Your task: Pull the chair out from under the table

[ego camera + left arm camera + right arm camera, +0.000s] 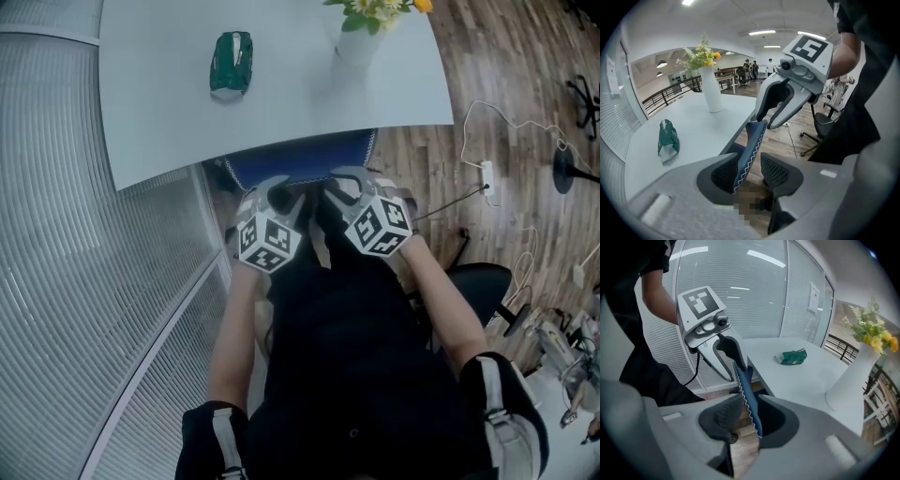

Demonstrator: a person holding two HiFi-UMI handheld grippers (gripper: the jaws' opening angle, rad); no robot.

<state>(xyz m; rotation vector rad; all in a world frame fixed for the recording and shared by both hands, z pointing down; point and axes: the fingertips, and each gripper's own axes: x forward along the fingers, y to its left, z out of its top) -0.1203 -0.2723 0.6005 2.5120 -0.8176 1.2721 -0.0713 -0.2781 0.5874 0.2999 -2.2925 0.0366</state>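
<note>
Pale table [159, 112] in front, with green packet [231, 64] and white vase [356, 45] of flowers on top; wood-plank floor off to the right. Tucked under the near edge, only its top showing: blue chair back [309, 157], seat hidden below the tabletop.

Left gripper [275, 195] and right gripper [339, 184] side by side at that top edge, both angled downward. Fingers moderately wide on each, not clamped. Stitched blue rim [750, 147] between the left pads [777, 171], close along one with a clear gap to the other. Same on the right: rim beside one jaw, open space at the other. Hard to say from these wide-angle views whether the rim actually touches a pad or merely stands beside it.

Looks like the seating step of the grasp: jaws placed over the rim, not closed, chair not yet drawn out. Next calls for closing both pairs firmly on the rim, then pulling straight back toward the body, evenly with both hands to avoid twisting the chair, and probably stepping back to make room.
</note>
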